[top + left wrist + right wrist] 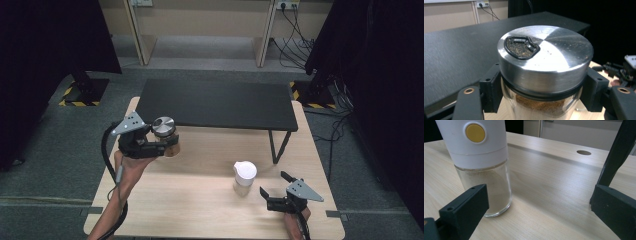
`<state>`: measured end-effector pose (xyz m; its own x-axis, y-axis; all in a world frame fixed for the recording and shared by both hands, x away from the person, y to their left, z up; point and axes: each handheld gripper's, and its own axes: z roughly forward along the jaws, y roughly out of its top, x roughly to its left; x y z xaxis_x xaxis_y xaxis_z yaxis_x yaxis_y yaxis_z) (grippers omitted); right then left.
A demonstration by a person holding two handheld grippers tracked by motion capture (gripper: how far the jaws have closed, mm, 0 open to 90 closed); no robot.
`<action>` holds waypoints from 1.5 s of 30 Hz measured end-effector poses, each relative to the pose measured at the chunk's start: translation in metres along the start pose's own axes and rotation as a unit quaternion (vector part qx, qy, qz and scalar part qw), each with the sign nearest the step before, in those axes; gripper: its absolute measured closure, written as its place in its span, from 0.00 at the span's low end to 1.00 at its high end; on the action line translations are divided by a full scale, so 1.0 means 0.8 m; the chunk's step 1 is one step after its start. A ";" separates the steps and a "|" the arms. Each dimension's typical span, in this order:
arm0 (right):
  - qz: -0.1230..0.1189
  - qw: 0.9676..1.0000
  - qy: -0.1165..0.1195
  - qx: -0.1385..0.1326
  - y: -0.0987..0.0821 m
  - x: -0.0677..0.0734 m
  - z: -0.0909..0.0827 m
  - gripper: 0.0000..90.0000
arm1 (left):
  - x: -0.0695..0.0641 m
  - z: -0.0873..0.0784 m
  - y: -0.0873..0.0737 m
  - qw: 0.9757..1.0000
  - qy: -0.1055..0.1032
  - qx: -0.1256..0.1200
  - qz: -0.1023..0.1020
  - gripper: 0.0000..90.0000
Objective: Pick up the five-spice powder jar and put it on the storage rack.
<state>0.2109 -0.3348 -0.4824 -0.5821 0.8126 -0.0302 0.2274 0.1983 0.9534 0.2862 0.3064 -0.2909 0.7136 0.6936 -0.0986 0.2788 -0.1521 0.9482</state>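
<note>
Left gripper [162,145] is clamping the glass spice jar [167,137] just under its steel lid [545,56], one jaw on each side of the neck. Jar is sitting upright in the grip, off the desk [200,200], near the front left corner of the black raised shelf [215,105]. Brown powder is showing through the glass, and the lid's small pour flap [522,47] is looking open.

Right gripper [277,187] is standing wide open with nothing between the jaws, low at the near right edge of the desk. The white-capped shaker [244,176] is standing on the desk just beside it, to its left. In the right gripper view the shaker [482,167] is sitting by the left jaw, not between the two, clear glass body with pale powder and a yellow dot on the cap.

My read: this is the carry step, jar lifted and in transit, probably heading for the shelf top. Next move is calling for keeping the jar level so nothing spills from the flap, clearing the shelf edge, then setting down before opening. Right side is looking staged for the shaker; it needs to shift so both jaws straddle the glass.
</note>
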 end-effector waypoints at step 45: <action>0.013 1.000 0.006 -0.005 -0.003 -0.006 -0.001 0.02 | 0.022 0.084 0.086 0.986 0.165 0.003 -0.036 0.35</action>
<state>0.2126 -0.3390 -0.4841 -0.5856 0.8106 -0.0021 0.2345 0.1719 0.9568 0.3614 0.2607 -0.2476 0.4445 0.8936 -0.0620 0.3262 -0.0970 0.9403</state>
